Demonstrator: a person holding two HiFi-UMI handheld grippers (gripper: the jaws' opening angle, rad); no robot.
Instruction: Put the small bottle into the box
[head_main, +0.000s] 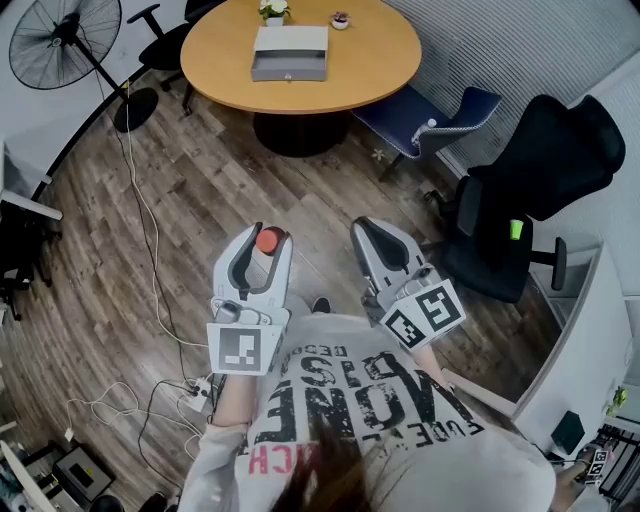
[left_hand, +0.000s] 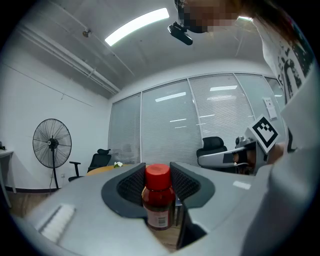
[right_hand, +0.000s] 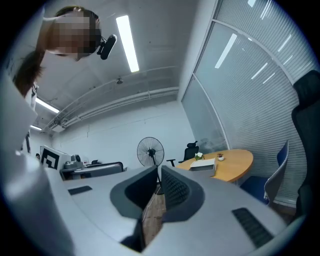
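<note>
The left claw (left_hand: 158, 174) is closed on the small bottle (left_hand: 158, 197). Its two ribbed pads press on either side of the red cap and shoulder. The bottle stands upright between them, cap up, so its long axis runs straight up and down while the claw itself points level. The right claw (right_hand: 156, 186) holds nothing: its jaws are drawn together, with only a thin slit of the wooden floor (head_main: 200, 200) showing between them. It is held just to the right of the left one.

The box (head_main: 290, 53), pale on top with a grey front, lies on the round wooden surface (head_main: 380, 60) at the far end of the scene. It is well apart from both claws, with a stretch of floor between. From the left claw it lies almost straight ahead, only a little to the right; from the right claw it is ahead and off to the left. The loaded claw is therefore the one better lined up with it. The box's long side runs left to right, facing the person. Whether its top is open cannot be told from here.

The coming move looks like a long carry forward with the bottle kept upright, and only then a lowering into the box.
</note>
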